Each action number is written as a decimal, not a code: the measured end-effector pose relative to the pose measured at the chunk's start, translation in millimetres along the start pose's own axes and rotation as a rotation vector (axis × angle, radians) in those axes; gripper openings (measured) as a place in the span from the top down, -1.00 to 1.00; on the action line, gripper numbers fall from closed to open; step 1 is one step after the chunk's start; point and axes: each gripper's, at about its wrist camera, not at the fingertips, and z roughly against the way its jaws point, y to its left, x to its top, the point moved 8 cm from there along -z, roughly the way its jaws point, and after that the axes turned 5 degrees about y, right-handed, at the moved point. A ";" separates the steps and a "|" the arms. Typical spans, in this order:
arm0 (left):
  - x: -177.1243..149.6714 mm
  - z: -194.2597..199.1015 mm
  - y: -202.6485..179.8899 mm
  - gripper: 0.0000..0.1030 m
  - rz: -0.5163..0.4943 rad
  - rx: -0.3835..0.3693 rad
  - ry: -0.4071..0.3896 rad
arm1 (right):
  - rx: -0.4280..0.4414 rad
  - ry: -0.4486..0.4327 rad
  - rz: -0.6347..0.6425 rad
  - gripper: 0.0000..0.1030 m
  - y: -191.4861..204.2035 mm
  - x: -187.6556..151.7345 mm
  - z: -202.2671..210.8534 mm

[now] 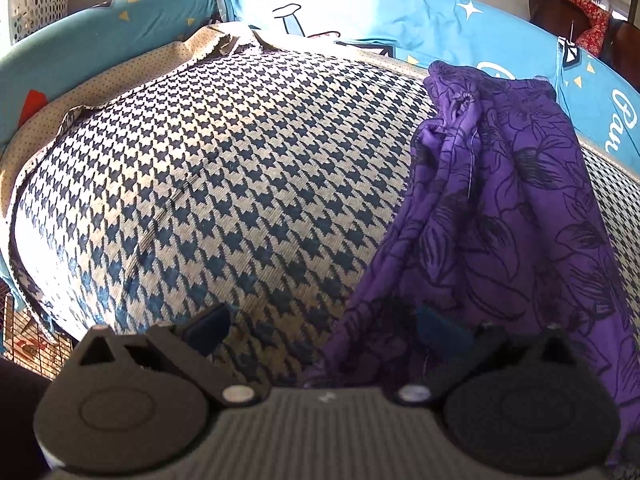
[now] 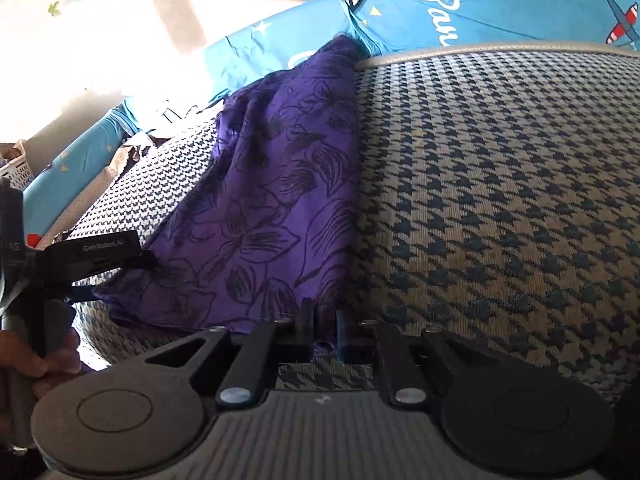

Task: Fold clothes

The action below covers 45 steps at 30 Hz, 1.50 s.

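Filling the bottom of the right wrist view, the right gripper (image 2: pixel 322 330) has its fingers drawn narrow, pinching the near edge of the purple floral garment (image 2: pixel 276 208). In the left wrist view, the left gripper (image 1: pixel 320 332) stands wide apart, its left blue pad (image 1: pixel 208 326) over bare cover and its right pad under a fold of the purple cloth, gripping nothing. At lower left of the right view, a hand (image 2: pixel 52 364) holds that left gripper's handle beside the garment's corner. The garment lies stretched from the lower centre toward the upper middle across the houndstooth cover (image 2: pixel 500 208). Beyond it runs a blue printed sheet (image 2: pixel 460 12), and a white perforated basket (image 1: pixel 38 8) sits at upper left of the left view.
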 end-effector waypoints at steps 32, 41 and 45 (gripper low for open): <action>120.6 -45.3 -65.2 -0.92 -0.113 -0.103 -0.040 | 0.022 0.000 0.358 0.40 14.5 83.9 -28.4; 151.3 -68.9 -87.2 -0.89 -0.161 -0.134 -0.049 | 0.032 0.002 0.326 0.39 5.4 114.2 -52.0; 157.6 -80.7 -92.2 -0.89 -0.150 -0.148 -0.030 | 0.031 0.006 0.324 0.39 4.4 121.7 -60.1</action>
